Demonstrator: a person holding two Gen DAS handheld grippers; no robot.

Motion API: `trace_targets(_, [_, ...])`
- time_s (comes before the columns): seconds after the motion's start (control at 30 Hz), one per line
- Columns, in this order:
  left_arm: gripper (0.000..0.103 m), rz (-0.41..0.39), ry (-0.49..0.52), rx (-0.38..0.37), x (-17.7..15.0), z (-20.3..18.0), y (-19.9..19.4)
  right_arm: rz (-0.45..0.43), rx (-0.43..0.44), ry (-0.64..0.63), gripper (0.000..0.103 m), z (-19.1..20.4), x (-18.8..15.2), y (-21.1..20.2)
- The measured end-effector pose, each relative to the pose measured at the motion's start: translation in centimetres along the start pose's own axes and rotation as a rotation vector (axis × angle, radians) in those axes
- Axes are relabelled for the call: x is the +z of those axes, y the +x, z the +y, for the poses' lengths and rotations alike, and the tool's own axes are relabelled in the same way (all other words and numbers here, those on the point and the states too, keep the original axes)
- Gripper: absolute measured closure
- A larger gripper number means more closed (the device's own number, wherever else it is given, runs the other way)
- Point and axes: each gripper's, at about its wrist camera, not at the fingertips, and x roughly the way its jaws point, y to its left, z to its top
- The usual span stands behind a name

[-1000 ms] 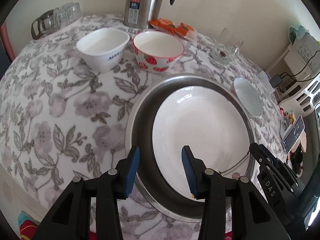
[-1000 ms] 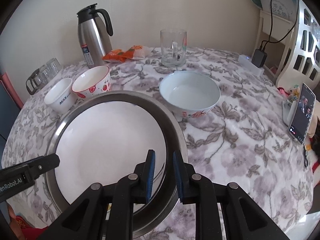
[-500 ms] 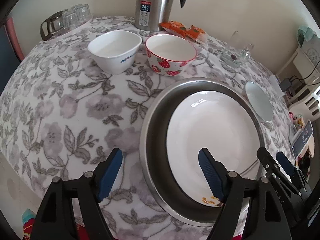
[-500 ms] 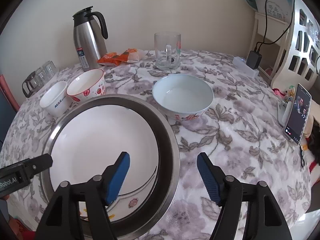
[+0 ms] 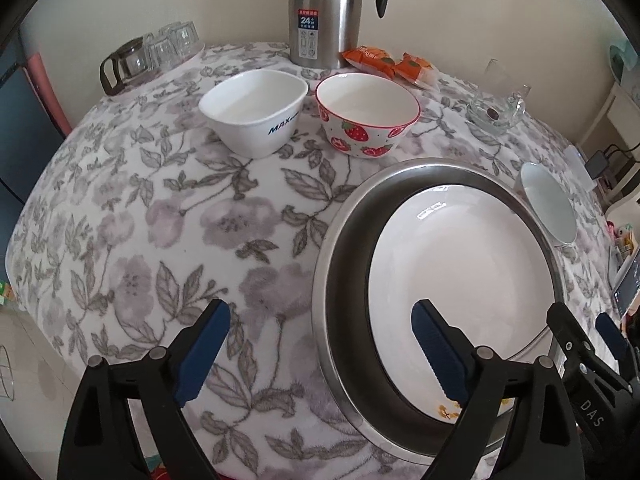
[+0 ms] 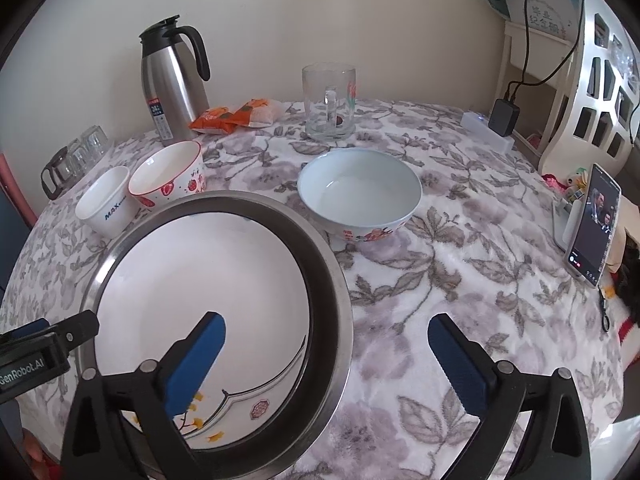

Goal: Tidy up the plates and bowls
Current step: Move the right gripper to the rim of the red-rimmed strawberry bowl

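Note:
A white plate (image 5: 460, 276) lies inside a wide steel plate (image 5: 344, 288) at the table's near edge; both show in the right wrist view, the white plate (image 6: 200, 272) and the steel rim (image 6: 332, 280). A white MAX bowl (image 5: 256, 112), a strawberry bowl (image 5: 368, 116) and a pale blue bowl (image 6: 360, 196) stand behind. My left gripper (image 5: 320, 356) is open and empty, straddling the steel plate's left rim. My right gripper (image 6: 328, 364) is open and empty, straddling its right rim.
A steel thermos (image 5: 328, 12), orange snack packets (image 5: 384, 60), a glass mug (image 6: 330, 100) and a glass pot with cups (image 5: 156, 52) stand at the back of the floral tablecloth (image 5: 160, 216). A phone (image 6: 594, 224) leans at the right edge.
Both grippers have opened wide and let go of the steel plate's rim, which now rests on the table. Both have pulled back a little.

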Motion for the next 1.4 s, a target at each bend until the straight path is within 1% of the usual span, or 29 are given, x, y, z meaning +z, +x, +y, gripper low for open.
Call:
trace_targets(0.17, [0.01, -0.019, 0.02, 0.02, 0.2, -0.6, -0.1, 0.013, -0.018, 0.038, 0.0, -0.6, 0.3, 0.2])
trace_targets(0.3, [0.01, -0.05, 0.024, 0.03, 0.6, -1.2, -0.3, 0.017, -0.017, 0.108, 0.0, -1.7, 0.6, 0.3])
trace_targets(0.47, [0.01, -0.106, 0.042, 0.033, 1.4, -2.0, -0.8, -0.037, -0.034, 0.166, 0.0, -2.4, 1.7, -0.3])
trace_targets(0.67, [0.01, -0.172, 0.056, 0.064, 2.7, -3.0, -0.6, -0.083, -0.05, 0.171, 0.0, -2.4, 3.1, -0.6])
trace_targets(0.77, [0.01, -0.193, 0.051, 0.056, 3.5, -3.2, -0.6, -0.107, -0.082, 0.167, 0.0, -2.6, 3.9, -0.7])
trace_targets(0.87, [0.01, -0.235, 0.053, 0.045, 4.3, -3.6, -0.9, -0.071, -0.12, 0.154, 0.0, -2.9, 4.6, 0.0])
trace_targets(0.97, [0.01, -0.298, 0.061, 0.037, 5.1, -4.2, -1.4, -0.056, -0.099, 0.182, 0.0, -3.7, 5.1, 0.6])
trace_targets(1.03, [0.01, -0.316, 0.061, 0.023, 5.8, -4.5, -1.6, -0.049, -0.101, 0.196, 0.0, -4.2, 5.3, 1.0])
trace_targets(1.1, [0.01, -0.315, 0.057, -0.004, 6.4, -4.7, -1.5, -0.041, -0.109, 0.221, 0.0, -4.9, 5.6, 1.4])
trace_targets(1.23, [0.01, -0.299, 0.037, -0.123, 7.6, -4.9, -1.3, -0.049, -0.118, 0.248, 0.0, -6.0, 6.3, 1.6])
trace_targets(1.3, [0.01, -0.286, 0.025, -0.17, 8.1, -5.1, -1.2, -0.056, -0.127, 0.259, 0.0, -6.6, 6.8, 1.7])
trace_targets(1.4, [0.01, -0.285, 0.034, -0.197, 8.8, -5.8, -1.2, -0.055, -0.116, 0.305, 0.0, -7.9, 7.2, 2.0])
